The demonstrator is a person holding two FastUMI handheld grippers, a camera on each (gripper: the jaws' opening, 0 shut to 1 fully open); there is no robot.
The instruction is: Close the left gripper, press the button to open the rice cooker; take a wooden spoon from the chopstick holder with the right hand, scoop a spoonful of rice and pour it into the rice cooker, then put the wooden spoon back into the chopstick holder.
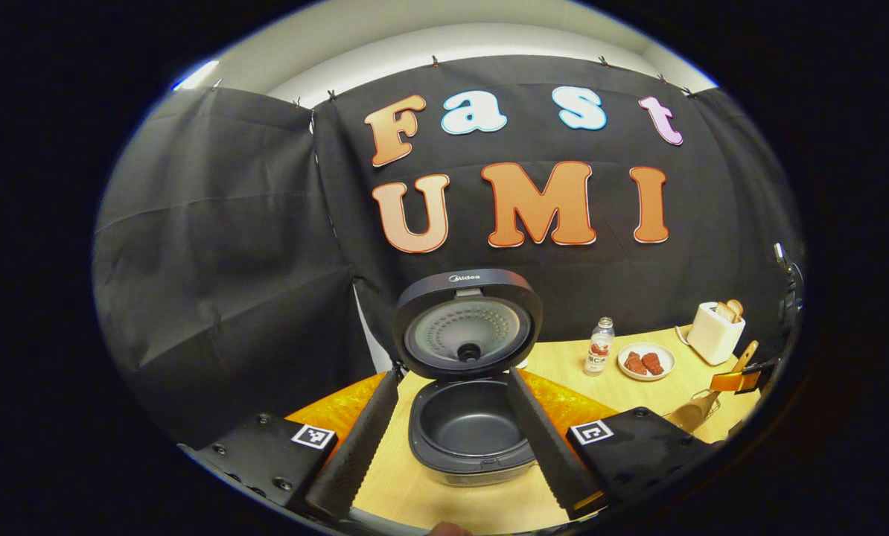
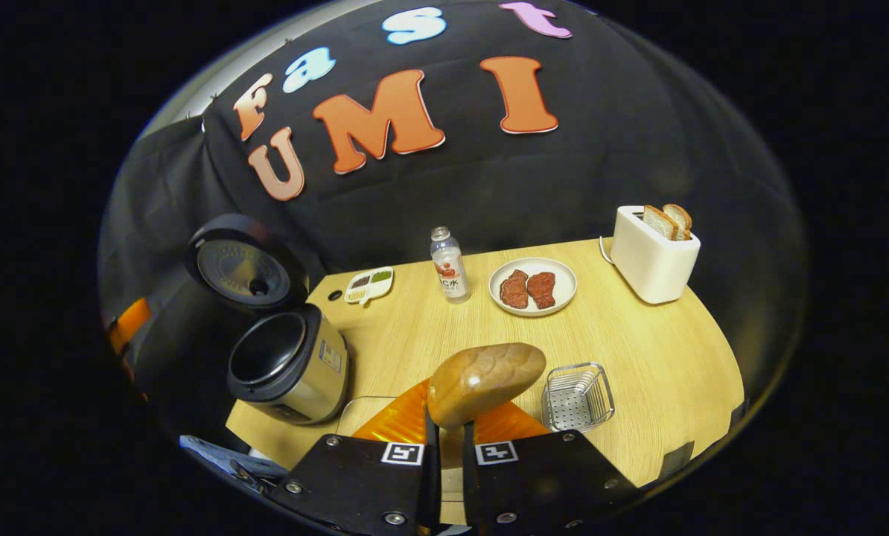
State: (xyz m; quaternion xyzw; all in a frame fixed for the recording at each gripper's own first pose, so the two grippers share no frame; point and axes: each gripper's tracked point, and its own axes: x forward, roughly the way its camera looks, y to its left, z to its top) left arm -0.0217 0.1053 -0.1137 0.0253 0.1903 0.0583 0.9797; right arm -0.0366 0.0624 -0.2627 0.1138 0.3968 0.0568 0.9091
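Silver-bodied rice cooker (image 1: pixel 474 432) with black lid raised, far left on pale wooden worktop (image 2: pixel 638 357). Left gripper (image 1: pixel 452 439) spread wide before it, empty. Right gripper (image 2: pixel 448 447) clamped on brown wooden spoon (image 2: pixel 485 381), beside wire chopstick holder (image 2: pixel 577 398).

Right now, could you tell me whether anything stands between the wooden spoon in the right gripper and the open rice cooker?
Nothing visible does. In the right gripper view the right gripper holds the wooden spoon, and only bare table lies between it and the rice cooker, whose lid is raised.
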